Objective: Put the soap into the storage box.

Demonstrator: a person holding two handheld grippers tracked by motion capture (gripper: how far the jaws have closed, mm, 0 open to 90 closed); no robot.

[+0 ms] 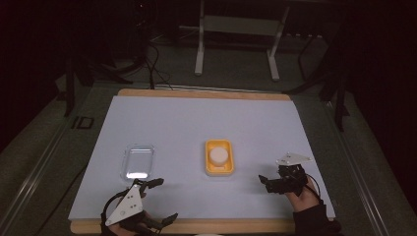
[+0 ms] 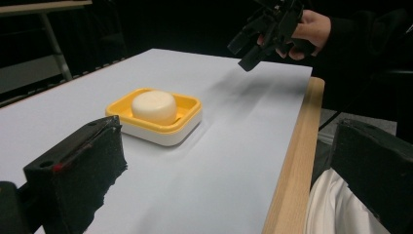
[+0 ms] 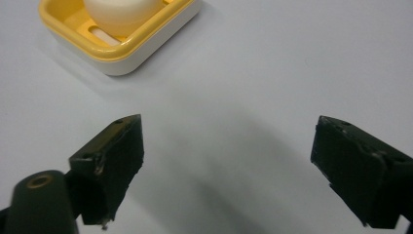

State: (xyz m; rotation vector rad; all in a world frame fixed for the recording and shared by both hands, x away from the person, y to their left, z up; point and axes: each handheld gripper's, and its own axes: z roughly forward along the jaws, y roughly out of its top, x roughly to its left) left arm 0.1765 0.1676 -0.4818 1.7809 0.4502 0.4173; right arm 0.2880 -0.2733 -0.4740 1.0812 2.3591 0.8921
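The tabletop (image 1: 196,123) lies under a pale sheet, a wooden edge showing along its near side. Near the middle sits a yellow soap dish (image 1: 219,157) with a round white soap bar (image 1: 219,155) in it; to its left, well apart, a clear plastic lid (image 1: 138,161) lies flat. The left tongs (image 1: 163,200) hang over the near edge, jaws spread wide — nothing between them. The right tongs (image 1: 265,181), off to the dish's right, gape empty too.

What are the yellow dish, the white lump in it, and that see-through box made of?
Yellow dish: likely glossy moulded plastic, yellow tray on a white base. White lump: smooth, matt, rounded, probably soap, though I can't be sure. See-through box: apparently clear thin plastic, catching glare.
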